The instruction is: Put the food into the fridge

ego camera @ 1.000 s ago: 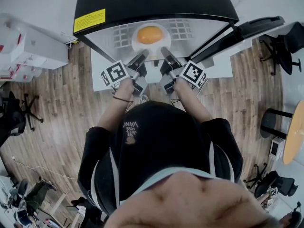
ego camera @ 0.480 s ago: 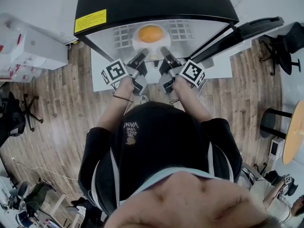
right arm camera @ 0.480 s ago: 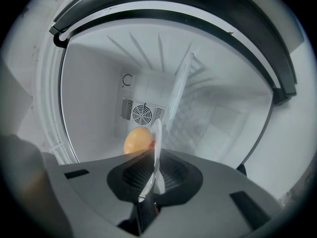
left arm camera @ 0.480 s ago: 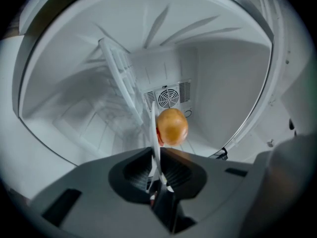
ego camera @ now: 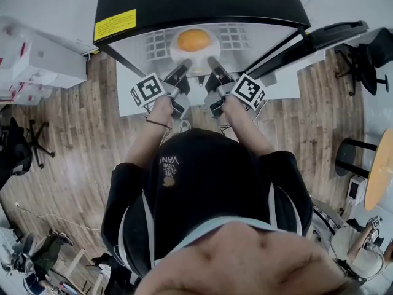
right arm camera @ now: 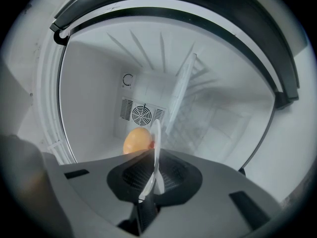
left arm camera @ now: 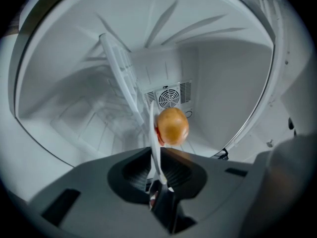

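Note:
A round orange-brown piece of food (ego camera: 193,40) lies on a white plate (ego camera: 210,53) held at the mouth of the open fridge (ego camera: 258,39). My left gripper (ego camera: 185,70) is shut on the plate's near left rim and my right gripper (ego camera: 213,64) on its near right rim. The left gripper view shows the plate (left arm camera: 154,143) edge-on, pinched in the left gripper (left arm camera: 157,181), with the food (left arm camera: 172,126) just beyond. Seen from the right gripper (right arm camera: 148,190), the plate (right arm camera: 156,150) also stands edge-on, with the food (right arm camera: 137,141) to its left.
The fridge interior is white, with a round fan grille (left arm camera: 169,97) on the back wall and a wire shelf (left arm camera: 119,78). Its black door (ego camera: 334,32) stands open to the right. White boxes (ego camera: 37,60) sit on the wooden floor at left.
Both grippers and the plate have edged slightly forward toward the fridge opening. The grip on the plate is unchanged.

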The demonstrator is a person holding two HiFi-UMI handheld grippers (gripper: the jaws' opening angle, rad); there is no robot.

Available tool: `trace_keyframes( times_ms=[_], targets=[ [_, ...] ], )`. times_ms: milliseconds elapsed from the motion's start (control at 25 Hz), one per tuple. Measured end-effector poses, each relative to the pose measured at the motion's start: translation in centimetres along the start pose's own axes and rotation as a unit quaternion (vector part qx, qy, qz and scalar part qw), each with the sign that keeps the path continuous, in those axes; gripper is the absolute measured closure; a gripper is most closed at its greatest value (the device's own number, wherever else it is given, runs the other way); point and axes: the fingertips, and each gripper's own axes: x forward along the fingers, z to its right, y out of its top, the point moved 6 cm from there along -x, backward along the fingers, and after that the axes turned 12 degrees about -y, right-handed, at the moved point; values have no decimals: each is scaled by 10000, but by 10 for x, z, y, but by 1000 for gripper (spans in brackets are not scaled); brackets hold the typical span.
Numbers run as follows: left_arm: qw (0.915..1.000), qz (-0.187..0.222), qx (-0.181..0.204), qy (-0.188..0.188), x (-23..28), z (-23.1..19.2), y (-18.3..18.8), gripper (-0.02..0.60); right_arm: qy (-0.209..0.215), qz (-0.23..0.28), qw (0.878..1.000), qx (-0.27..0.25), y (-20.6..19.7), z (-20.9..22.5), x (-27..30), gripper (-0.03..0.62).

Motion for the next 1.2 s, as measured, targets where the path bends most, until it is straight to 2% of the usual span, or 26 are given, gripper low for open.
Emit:
trace_keyframes(
  times_ms=[360,520,840,1200],
  targets=[
    [10000,27,2,-49,2,-2,4,541,118,53,9999,5,3,-3,6,574],
    [9998,43,-2,-203,6,3,6,504,129,110,9998,-62,6,-6,8,571],
    [9998,86,78,-177,4,4,10,495,158,236,9993,-252,10,-11,9,543],
    [9996,195,87,-186,0,3,13,492,148,291,9991,-282,12,-10,9,543]
  ],
)
